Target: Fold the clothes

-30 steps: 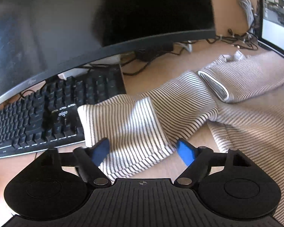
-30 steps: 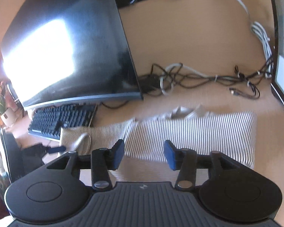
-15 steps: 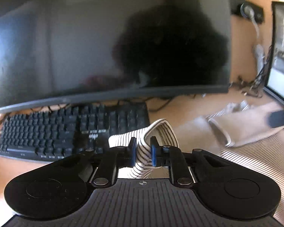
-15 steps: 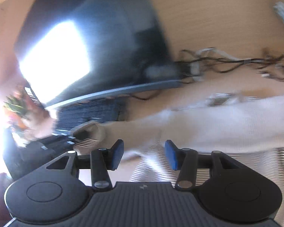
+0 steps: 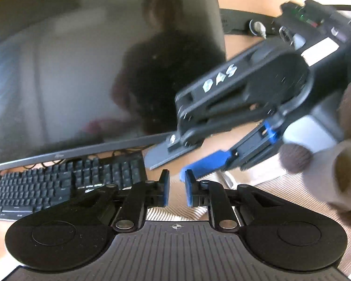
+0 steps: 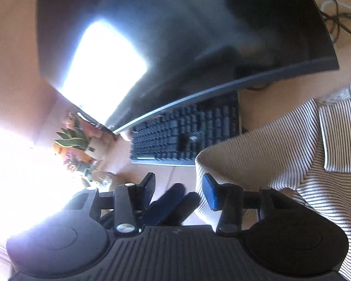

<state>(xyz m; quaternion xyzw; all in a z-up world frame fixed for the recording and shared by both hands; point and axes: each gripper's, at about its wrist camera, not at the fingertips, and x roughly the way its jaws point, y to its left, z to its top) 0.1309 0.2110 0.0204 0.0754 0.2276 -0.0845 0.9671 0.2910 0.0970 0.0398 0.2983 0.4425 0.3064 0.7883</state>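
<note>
Left gripper low centre of frame, jaws clamped on striped sleeve of top spread at right on worktop. Right gripper jaws partly apart, closing, sleeve edge beside right pad, not pinched. Carry sleeve across body smoothly, keep it clear of keyboard.

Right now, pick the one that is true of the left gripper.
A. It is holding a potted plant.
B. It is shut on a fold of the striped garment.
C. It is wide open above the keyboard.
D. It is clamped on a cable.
B: in the left wrist view the left gripper has its blue pads drawn close together with the striped garment pinched between them.
</note>
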